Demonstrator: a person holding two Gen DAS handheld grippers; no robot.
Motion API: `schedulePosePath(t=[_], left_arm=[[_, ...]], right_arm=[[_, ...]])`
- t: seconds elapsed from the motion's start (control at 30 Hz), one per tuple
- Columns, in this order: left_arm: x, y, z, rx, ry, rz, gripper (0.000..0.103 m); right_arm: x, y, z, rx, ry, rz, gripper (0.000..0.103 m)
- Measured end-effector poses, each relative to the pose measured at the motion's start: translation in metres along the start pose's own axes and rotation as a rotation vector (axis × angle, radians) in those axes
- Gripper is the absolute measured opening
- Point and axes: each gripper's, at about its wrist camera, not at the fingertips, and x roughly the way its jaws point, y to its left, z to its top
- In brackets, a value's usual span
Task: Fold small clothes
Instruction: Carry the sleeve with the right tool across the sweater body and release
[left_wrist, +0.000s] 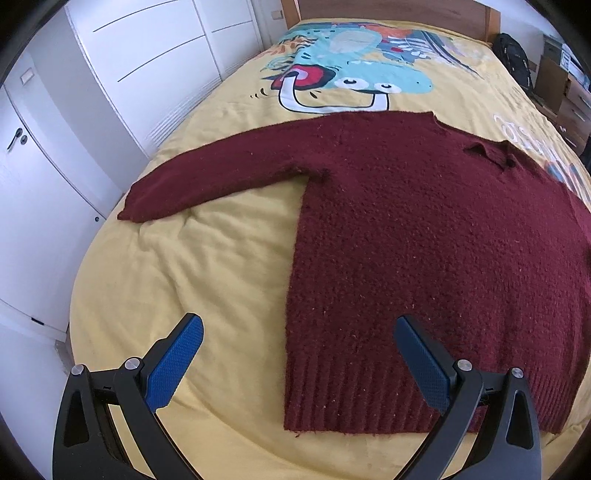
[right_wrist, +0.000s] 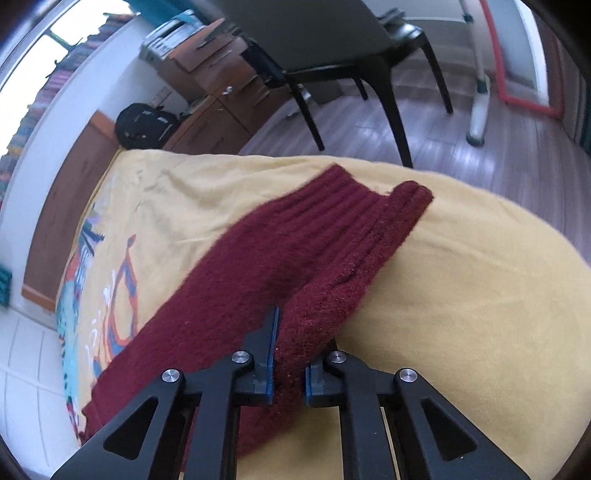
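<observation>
Maroon knit sweater (left_wrist: 424, 236) lies flat on the yellow bedspread (left_wrist: 192, 266). Its sleeve (right_wrist: 354, 266) is pinched between the narrowed fingers of the right gripper (right_wrist: 290, 373). Over the hem, the left gripper (left_wrist: 299, 362) hovers spread wide, gripping nothing.

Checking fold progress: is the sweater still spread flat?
Mostly spread: sweater lies flat with one sleeve outstretched, while the right gripper pinches the other.
</observation>
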Motion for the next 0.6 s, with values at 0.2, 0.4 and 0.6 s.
schedulePosePath(t=[0.2, 0.4, 0.6], left_arm=[[-0.005, 0.015, 0.001, -0.042, -0.013, -0.027, 0.102], [-0.011, 0.032, -0.001, -0.065, 0.002, -0.071, 0.102], [-0.015, 0.057, -0.008, -0.1, 0.008, -0.108, 0.102]], right_arm=[[-0.017, 0.042, -0.004, -0.066, 0.005, 0.058, 0.01], [-0.028, 0.098, -0.017, -0.16, 0.042, 0.081, 0.01], [-0.028, 0.17, -0.054, -0.232, 0.118, 0.131, 0.01]])
